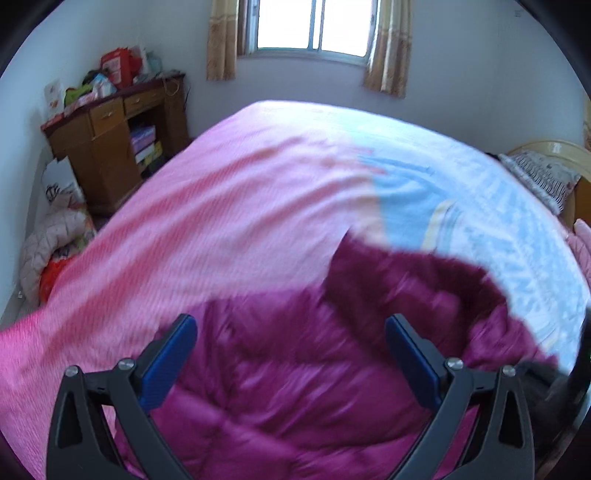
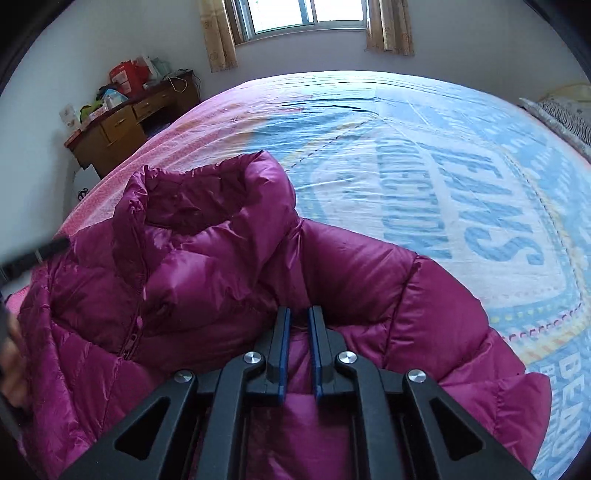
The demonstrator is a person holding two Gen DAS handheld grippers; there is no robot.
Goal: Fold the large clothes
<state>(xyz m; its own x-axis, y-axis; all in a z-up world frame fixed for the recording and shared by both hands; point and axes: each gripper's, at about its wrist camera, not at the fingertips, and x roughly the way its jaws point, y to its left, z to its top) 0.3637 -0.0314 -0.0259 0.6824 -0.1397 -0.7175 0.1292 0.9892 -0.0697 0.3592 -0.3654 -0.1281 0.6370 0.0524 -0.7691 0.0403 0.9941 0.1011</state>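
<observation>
My left wrist cam: close over jacket (image 1: 295,387), angled down toward window (image 1: 314,26) | my right: same | shared: jacket, bed (image 1: 221,206), window

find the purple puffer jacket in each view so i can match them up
Left wrist: the purple puffer jacket fills the lower centre, blurred, beneath the open left gripper.
Right wrist: it fills the lower left and centre, collar up.
Shared landmark: the wooden desk at upper left.

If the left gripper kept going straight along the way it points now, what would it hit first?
Most likely the magenta puffer jacket: the left gripper stands open with the quilted fabric filling the space ahead between its fingers. The view is blurred, so how close the fabric lies is unclear.
</observation>
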